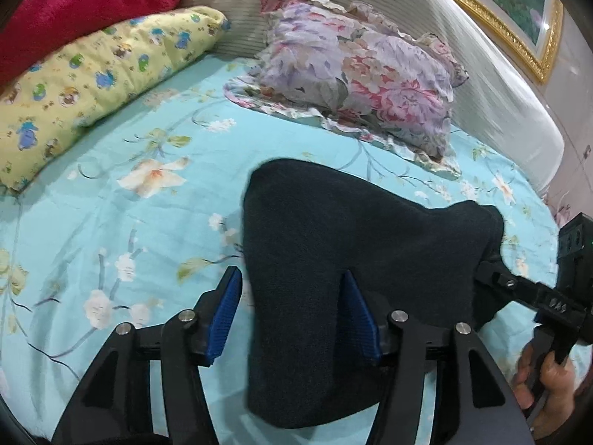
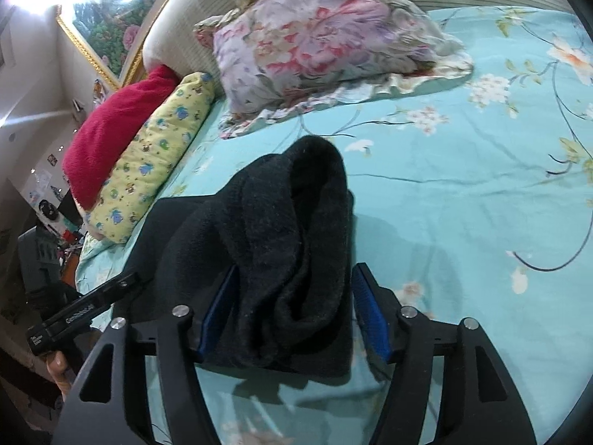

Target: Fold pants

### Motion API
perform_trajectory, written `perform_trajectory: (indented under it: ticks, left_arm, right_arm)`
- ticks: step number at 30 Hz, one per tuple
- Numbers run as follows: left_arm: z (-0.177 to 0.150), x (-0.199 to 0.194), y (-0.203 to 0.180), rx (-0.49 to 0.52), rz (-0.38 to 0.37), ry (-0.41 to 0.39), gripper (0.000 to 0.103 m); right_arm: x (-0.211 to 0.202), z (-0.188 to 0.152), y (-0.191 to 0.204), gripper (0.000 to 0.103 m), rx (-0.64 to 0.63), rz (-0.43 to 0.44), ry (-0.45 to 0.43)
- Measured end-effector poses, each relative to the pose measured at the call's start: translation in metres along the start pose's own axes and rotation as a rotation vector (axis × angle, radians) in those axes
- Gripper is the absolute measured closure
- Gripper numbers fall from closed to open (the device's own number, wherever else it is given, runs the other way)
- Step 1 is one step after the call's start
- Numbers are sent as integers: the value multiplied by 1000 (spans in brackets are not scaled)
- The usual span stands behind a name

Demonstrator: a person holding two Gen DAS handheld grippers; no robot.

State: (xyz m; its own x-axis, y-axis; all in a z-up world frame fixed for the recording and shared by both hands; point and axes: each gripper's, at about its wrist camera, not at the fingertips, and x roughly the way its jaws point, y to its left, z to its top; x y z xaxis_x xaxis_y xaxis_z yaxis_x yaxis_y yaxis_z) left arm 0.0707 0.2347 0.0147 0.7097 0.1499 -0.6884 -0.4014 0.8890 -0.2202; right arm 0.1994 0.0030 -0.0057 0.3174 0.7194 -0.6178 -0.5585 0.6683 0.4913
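Observation:
The dark navy pants are bunched and held up above the bed sheet between both grippers. In the left wrist view my left gripper has its blue pads set wide apart with the cloth draped over the right pad; no clamping shows. In the right wrist view the pants fill the gap of my right gripper, whose blue pads press the thick bundle from both sides. The right gripper also shows at the right edge of the left wrist view, its tip in the cloth.
The bed has a turquoise floral sheet. A floral pillow lies at the head, a yellow patterned quilt and red blanket at the side. A padded headboard and gold-framed picture stand behind.

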Motion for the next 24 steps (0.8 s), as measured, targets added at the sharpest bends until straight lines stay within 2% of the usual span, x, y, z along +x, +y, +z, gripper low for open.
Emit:
perform_trajectory:
  ticks: [2, 5, 12, 15, 19, 24]
  left_arm:
    - [-1, 2, 6, -5, 6, 3, 35]
    - [-3, 5, 12, -23, -11, 15, 33]
    - [-6, 4, 0, 26, 31, 8, 32]
    - [-8, -4, -4, 54, 61, -5, 31]
    - [-12, -11, -4, 55, 77, -5, 29]
    - [-21, -23, -8, 85, 110, -17, 24]
  right_arm:
    - [-3, -1, -8, 31, 8, -11, -12]
    - [-5, -1, -21, 27, 25, -19, -23]
    - [-2, -5, -29, 24, 14, -52, -25]
    - [-8, -5, -24, 23, 6, -44, -35]
    - [-23, -7, -18, 22, -16, -94, -65]
    - [-36, -12, -7, 15, -70, -115, -69]
